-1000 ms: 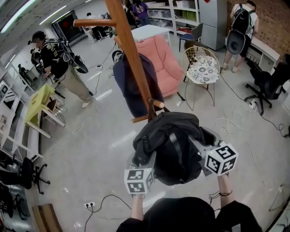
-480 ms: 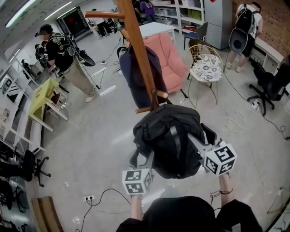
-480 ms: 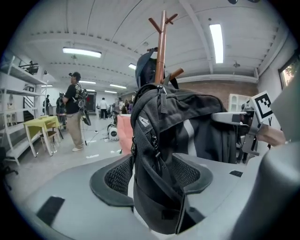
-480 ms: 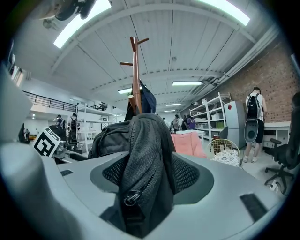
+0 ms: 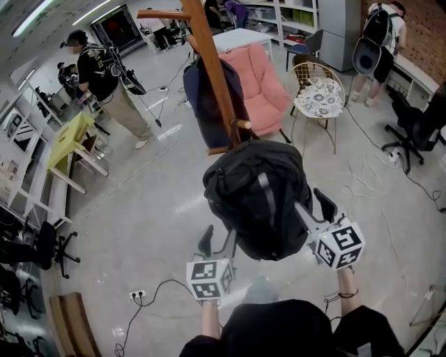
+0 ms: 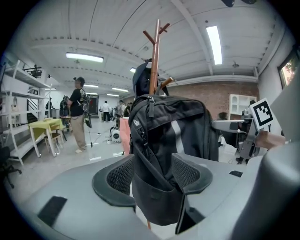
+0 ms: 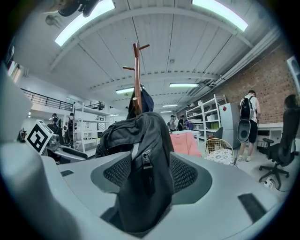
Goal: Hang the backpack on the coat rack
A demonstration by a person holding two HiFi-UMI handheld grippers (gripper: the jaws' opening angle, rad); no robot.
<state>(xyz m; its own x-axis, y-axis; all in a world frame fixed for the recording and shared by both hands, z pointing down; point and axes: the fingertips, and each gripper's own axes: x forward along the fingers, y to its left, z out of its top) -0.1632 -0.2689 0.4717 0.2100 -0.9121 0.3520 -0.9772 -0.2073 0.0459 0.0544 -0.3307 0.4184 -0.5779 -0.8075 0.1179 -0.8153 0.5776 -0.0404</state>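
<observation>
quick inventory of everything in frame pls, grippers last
backpack: 1, black, centre, hanging from the coat rack
coat rack: 1, brown wood, behind backpack
coat: 1, navy, rack's far side
armchair: 1, pink, beyond rack
cushioned chair: 1, pale frame, right of armchair
table: 1, yellow, left
office chairs: 2, black, far right, lower left
people: at least 3, left, right, back
power strip: 1, white, floor lower left
left gripper: 1, grey, open, backpack's bottom between jaws
right gripper: 1, grey, jaws just been opening, backpack between them
</observation>
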